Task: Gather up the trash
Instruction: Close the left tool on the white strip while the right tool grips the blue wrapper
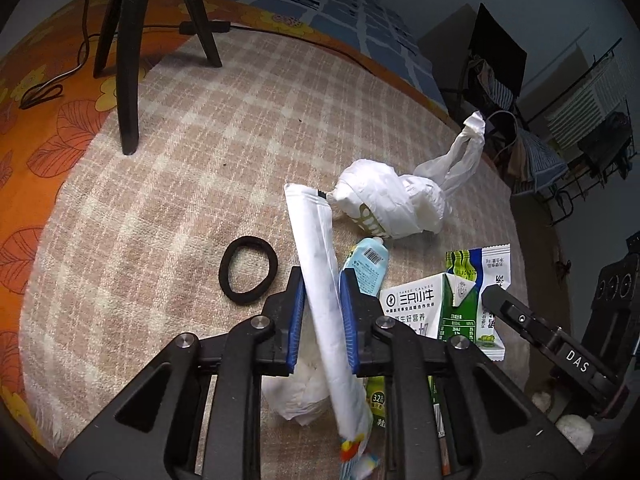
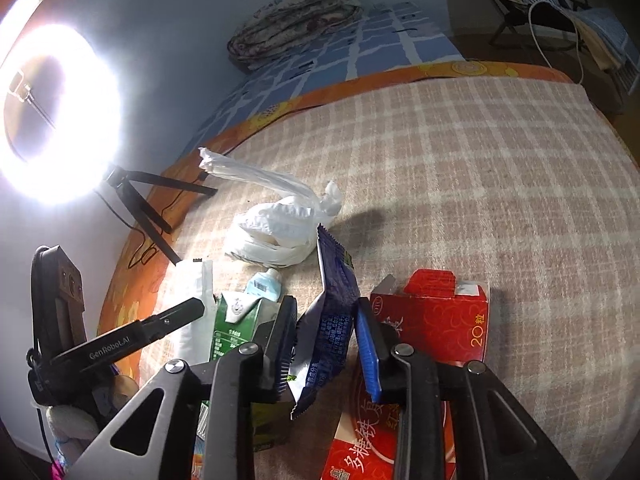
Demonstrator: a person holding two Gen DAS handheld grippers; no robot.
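Observation:
My left gripper [image 1: 322, 308] is shut on a long white packet [image 1: 316, 248] that runs up between its blue pads and leans over the plaid blanket [image 1: 180, 160]. In the right wrist view, my right gripper [image 2: 326, 336] is shut on a crinkled blue wrapper [image 2: 334, 292] that stands upright between its pads. Trash lies around both: a knotted white plastic bag [image 1: 384, 200] [image 2: 276, 232], a green-and-white milk carton [image 1: 424, 308] [image 2: 236, 320], a light blue tube [image 1: 370, 268] [image 2: 264, 284], a green sachet [image 1: 492, 272], a red box [image 2: 440, 316] and a crumpled tissue [image 1: 296, 396].
A black hair tie [image 1: 248, 270] lies left of the left gripper. A black tripod [image 1: 128, 60] with a cable stands at the blanket's far edge, bearing a bright ring light [image 2: 60, 112]. Chairs with clothes stand beyond the bed at the right.

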